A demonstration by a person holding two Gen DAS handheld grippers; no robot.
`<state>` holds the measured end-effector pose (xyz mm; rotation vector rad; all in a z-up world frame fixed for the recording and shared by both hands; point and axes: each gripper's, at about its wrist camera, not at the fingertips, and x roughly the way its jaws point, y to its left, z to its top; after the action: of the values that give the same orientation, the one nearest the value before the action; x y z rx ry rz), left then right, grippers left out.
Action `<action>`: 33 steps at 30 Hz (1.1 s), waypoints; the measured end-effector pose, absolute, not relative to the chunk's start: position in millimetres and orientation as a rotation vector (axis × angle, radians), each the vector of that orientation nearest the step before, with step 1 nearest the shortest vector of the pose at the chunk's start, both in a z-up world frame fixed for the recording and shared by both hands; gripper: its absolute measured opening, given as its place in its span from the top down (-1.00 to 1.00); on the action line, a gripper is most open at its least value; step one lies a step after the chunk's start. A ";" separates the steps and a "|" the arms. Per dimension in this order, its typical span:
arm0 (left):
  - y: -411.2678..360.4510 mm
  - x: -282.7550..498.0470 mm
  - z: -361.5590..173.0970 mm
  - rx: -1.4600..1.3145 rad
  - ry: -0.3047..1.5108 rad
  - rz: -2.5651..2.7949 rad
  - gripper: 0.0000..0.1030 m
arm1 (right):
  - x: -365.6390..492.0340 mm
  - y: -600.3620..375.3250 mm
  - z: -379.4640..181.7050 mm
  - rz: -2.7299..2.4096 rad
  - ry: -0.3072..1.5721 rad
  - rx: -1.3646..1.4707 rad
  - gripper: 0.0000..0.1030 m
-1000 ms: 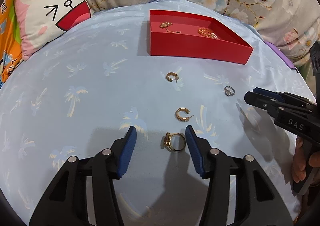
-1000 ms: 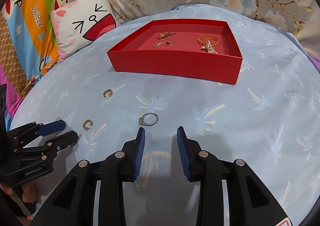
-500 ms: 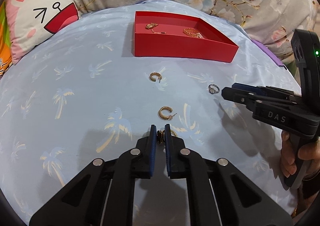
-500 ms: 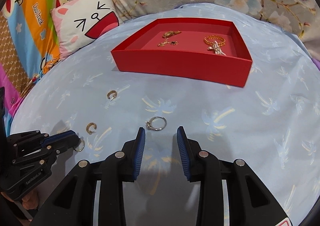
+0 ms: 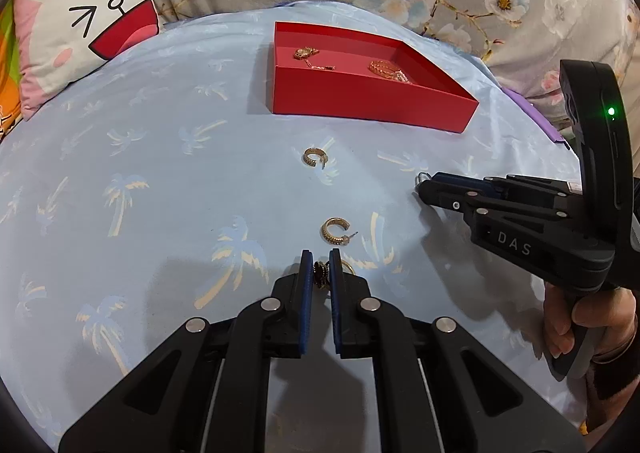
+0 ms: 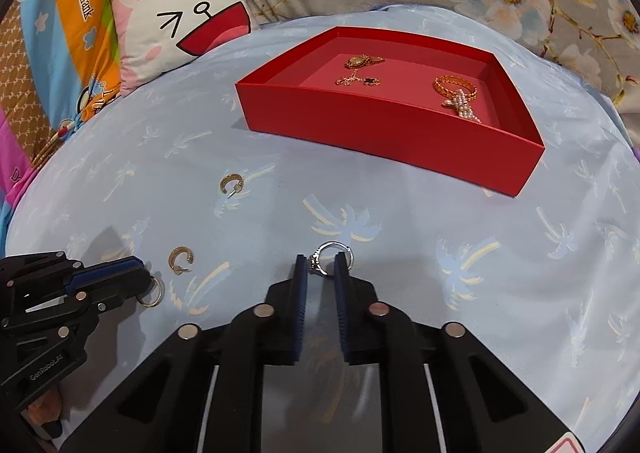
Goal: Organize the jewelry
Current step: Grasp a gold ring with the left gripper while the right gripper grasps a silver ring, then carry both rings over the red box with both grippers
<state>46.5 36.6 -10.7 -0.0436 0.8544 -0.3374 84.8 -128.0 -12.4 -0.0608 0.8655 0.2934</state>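
Left wrist view: the left gripper is pinched tight on a gold ring with a dark top. One gold hoop earring lies just ahead of the tips, another hoop further out, and the red tray beyond that.

Right wrist view: the right gripper is clamped on the silver ring, with the tray well ahead on the blue cloth.

my right gripper straddles the silver ring on the blue cloth, pads close beside it. my left gripper pinches a gold ring; the red tray lies beyond.
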 end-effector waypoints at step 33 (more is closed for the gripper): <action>38.6 47.0 -10.9 -0.067 0.851 -0.346 0.85 | 98.5 -126.8 -11.9 0.304 0.884 -0.032 0.81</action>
<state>47.0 38.6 -10.9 -0.0673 0.8514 -0.3458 98.5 -126.8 -11.9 -0.0318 0.8836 0.3044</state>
